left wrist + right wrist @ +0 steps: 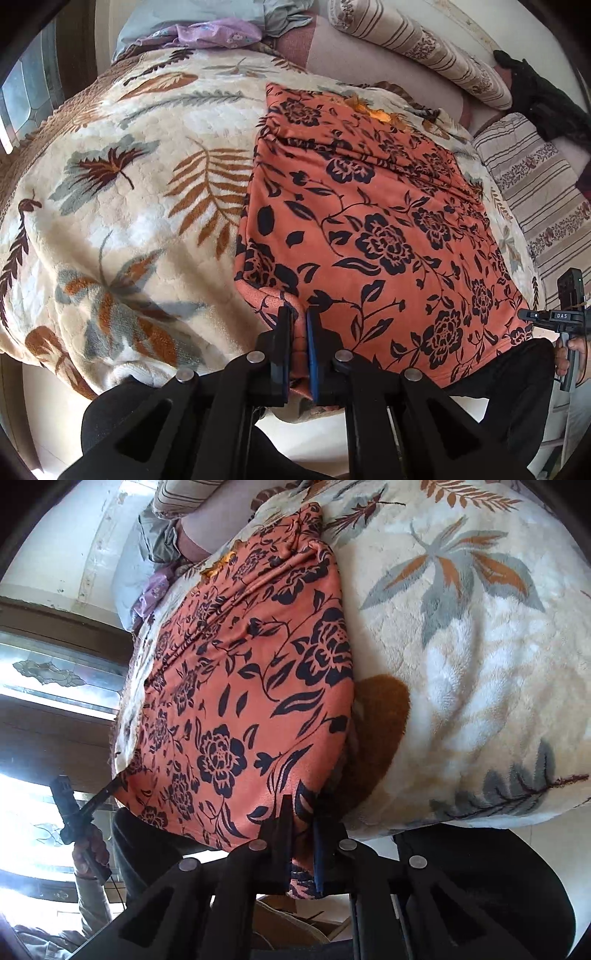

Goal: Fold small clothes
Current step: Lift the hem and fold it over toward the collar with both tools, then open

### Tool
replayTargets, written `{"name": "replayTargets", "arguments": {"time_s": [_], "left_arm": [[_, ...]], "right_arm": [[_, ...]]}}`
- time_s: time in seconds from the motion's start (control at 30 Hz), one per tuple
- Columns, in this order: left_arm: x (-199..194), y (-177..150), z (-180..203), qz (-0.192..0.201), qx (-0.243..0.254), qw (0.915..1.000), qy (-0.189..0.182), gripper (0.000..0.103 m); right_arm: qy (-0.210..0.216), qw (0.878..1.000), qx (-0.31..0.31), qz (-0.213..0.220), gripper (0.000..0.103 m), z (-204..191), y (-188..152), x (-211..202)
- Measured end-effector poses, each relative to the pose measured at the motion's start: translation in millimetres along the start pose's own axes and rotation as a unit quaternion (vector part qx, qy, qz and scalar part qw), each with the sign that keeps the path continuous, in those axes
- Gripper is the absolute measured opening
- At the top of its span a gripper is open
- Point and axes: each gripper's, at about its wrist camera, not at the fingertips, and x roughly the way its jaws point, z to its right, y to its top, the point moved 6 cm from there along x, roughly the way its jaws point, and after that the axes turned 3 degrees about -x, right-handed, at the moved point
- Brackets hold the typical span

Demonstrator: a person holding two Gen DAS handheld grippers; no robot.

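Note:
An orange garment [369, 229] with a dark floral print lies spread flat on the leaf-patterned blanket [129, 192] on the bed. My left gripper [300, 314] is shut on the garment's near left corner at the bed's front edge. In the right wrist view the same orange garment [240, 686] stretches away, and my right gripper [301, 814] is shut on its near right corner. Each gripper shows small in the other's view: the right gripper [532, 315] at the far right, the left gripper [110, 786] at the lower left, each held by a hand.
Striped pillows [424, 48] and a striped cover [535, 199] lie along the bed's far and right sides. A purple cloth [214, 35] and grey fabric are bunched at the far end. A dark item [546, 96] rests at the back right. The person's dark trousers are below the bed edge.

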Motion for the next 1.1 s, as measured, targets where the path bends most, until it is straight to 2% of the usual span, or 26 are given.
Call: {"name": "replayTargets", "arguments": {"time_s": [0.03,0.1,0.13,0.17,0.2,0.23,0.27,0.3,0.33,0.37,0.4,0.43,0.5,0.63,0.7,0.8,0.87,0.97,1.03,1.1], "left_arm": [[7.0,-2.0,-3.0,-0.01,-0.001,0.9999,0.006,0.008],[17.9,-7.4,-4.4,-0.027,-0.006,0.9996,0.005,0.008],[21.4,-9.0,-5.1,-0.032,-0.012,0.9994,0.004,0.009],[24.3,-10.4,-5.3,-0.035,-0.017,0.9992,0.003,0.009],[27.2,-11.0,-4.9,-0.04,-0.019,0.999,0.0,0.011],[30.0,-10.8,-4.9,-0.044,-0.021,0.9988,0.001,0.015],[32.5,-10.3,-4.6,-0.046,-0.019,0.9988,0.004,0.016],[34.0,-9.5,-3.6,-0.046,-0.013,0.9988,0.006,0.016],[35.2,-8.5,-2.2,-0.048,-0.005,0.9988,0.007,0.016],[35.3,-7.1,-0.8,-0.048,0.0,0.9988,0.007,0.009],[34.1,-4.9,0.6,-0.046,0.003,0.9989,0.004,0.009],[30.3,-1.5,2.0,-0.038,0.005,0.9993,-0.001,0.008],[17.5,9.7,3.5,-0.016,0.004,0.9998,-0.006,0.008],[-8.7,35.2,1.0,0.026,-0.018,0.9988,-0.036,0.008],[2.3,37.0,-3.0,0.007,-0.019,0.9994,-0.027,0.008],[21.4,36.8,-4.0,-0.028,-0.007,0.9995,-0.013,0.008],[15.0,55.2,3.4,-0.015,0.001,0.9995,-0.027,0.008],[-6.3,116.2,18.4,0.042,0.01,0.9976,-0.054,0.008],[-14.2,167.9,28.2,0.083,0.012,0.9938,-0.073,0.008],[-1.8,217.3,32.6,0.105,0.0,0.9908,-0.086,0.009]], "right_arm": [[-0.009,1.0,0.004,-0.01,0.012,3.6,-0.5,6.0],[-0.018,0.999,0.009,-0.026,0.013,7.8,-2.4,16.1],[-0.021,0.999,0.01,-0.027,0.017,8.4,-2.5,18.6],[-0.026,0.999,0.01,-0.028,0.034,8.9,-2.2,21.1],[-0.019,0.999,0.009,-0.031,0.044,7.4,-2.4,23.9],[-0.003,0.999,0.01,-0.034,0.062,4.2,-2.0,25.9],[-0.006,0.999,0.009,-0.034,0.065,2.8,-0.9,26.9],[-0.009,0.999,0.007,-0.037,0.064,1.6,-0.2,28.1],[-0.012,0.999,0.004,-0.04,0.058,1.1,0.3,28.5],[-0.026,0.999,0.0,-0.047,0.027,3.1,0.1,29.3],[-0.026,0.998,0.001,-0.05,0.014,5.3,-0.2,28.9],[-0.015,0.999,0.007,-0.049,0.008,6.1,0.5,26.7],[-0.001,0.999,0.002,-0.037,0.007,0.8,4.4,16.0],[0.058,0.998,0.01,0.008,0.007,-13.7,24.8,-12.1],[0.061,0.998,0.017,0.011,0.007,-10.6,31.8,-10.6],[0.074,0.997,0.03,-0.008,0.007,-5.5,36.6,4.1],[0.082,0.996,0.022,-0.006,0.007,-12.6,49.9,1.8],[0.116,0.992,0.005,0.041,0.007,-36.7,104.2,-19.7],[0.126,0.988,-0.008,0.087,0.007,-51.1,158.4,-37.9],[0.131,0.982,-0.008,0.137,0.007,-53.9,216.8,-49.3]]}}
